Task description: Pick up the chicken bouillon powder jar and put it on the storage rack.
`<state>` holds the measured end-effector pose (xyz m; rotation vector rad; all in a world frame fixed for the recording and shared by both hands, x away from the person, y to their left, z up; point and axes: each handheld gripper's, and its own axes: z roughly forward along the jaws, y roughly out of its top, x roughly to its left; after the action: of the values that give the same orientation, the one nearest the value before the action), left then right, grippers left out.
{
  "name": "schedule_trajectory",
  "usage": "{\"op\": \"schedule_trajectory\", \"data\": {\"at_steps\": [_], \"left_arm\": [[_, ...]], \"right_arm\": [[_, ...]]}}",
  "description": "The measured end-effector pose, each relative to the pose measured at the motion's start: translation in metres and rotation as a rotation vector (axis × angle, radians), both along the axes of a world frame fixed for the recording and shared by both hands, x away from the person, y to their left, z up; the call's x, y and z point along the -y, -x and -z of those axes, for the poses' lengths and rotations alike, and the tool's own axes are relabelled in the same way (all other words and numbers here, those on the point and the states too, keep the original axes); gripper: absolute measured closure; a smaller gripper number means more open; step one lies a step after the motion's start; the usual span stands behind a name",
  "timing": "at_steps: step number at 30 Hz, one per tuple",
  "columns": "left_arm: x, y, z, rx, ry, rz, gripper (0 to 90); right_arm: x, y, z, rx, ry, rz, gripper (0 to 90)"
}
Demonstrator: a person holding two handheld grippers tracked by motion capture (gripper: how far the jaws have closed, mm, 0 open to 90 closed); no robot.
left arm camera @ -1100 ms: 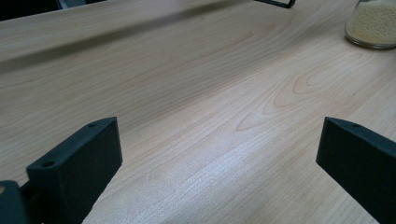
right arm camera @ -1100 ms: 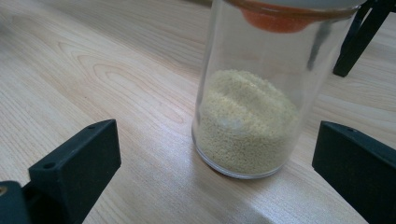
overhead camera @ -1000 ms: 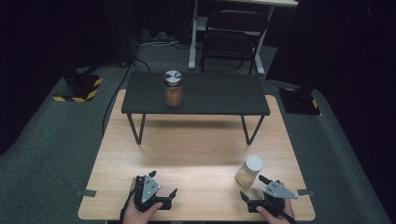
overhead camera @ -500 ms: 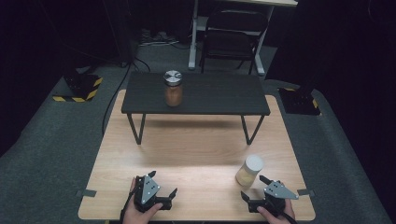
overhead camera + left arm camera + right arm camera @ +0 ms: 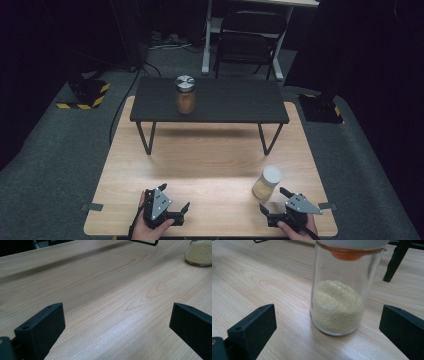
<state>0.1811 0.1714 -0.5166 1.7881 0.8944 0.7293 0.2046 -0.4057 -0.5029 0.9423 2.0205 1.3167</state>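
While both grippers sit low at the near edge of the wooden table (image 5: 200, 150), their jaws are spread wide with nothing between the pads. In the high view the right gripper (image 5: 276, 201) is held at the table's near right corner, and the white-lidded jar (image 5: 267, 183) stands just beyond it, slightly toward the left jaw's side, near but not touching. The right gripper view looks straight at that jar (image 5: 338, 302): it stands upright on the wood ahead of the two black jaws and between their lines, clear glass, roughly half full of pale yellow grains, with an orange insert under the white lid.

The left gripper (image 5: 172, 199) rests near the table's near left corner, well apart from the jar. Its own view shows bare wood grain between the parted jaws, with the base of the same jar (image 5: 200, 253) at the upper right edge, far off.

Farther back, a low black bench (image 5: 230, 100) stands across the far half of the table, and on its left part sits a second jar (image 5: 185, 95) with a metal lid and orange-brown contents, upright.
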Motion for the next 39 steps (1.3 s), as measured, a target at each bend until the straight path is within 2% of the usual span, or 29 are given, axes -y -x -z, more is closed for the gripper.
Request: {"op": "schedule_trajectory", "data": {"at_steps": [6,18,27,31,34,39], "left_arm": [[-0.001,0.0,0.0,0.0,0.002,0.009,0.5],[-0.002,-0.003,-0.001,-0.01,-0.002,0.021,0.5],[-0.003,-0.002,0.0,-0.006,0.003,0.025,0.5],[-0.003,-0.002,-0.001,-0.006,0.003,0.023,0.5],[-0.004,-0.002,0.0,-0.005,0.004,0.026,0.5],[-0.004,-0.002,0.0,-0.007,0.005,0.027,0.5]], "right_arm": [[-0.002,0.004,-0.001,0.016,-0.01,0.017,0.8],[-0.013,0.015,-0.008,0.098,-0.055,0.077,0.8],[-0.018,0.013,-0.017,0.107,-0.115,0.114,0.8],[-0.021,0.008,-0.021,0.112,-0.112,0.117,1.2],[-0.023,0.004,-0.022,0.108,-0.12,0.121,3.6],[-0.025,0.0,-0.021,0.11,-0.124,0.121,13.3]]}}
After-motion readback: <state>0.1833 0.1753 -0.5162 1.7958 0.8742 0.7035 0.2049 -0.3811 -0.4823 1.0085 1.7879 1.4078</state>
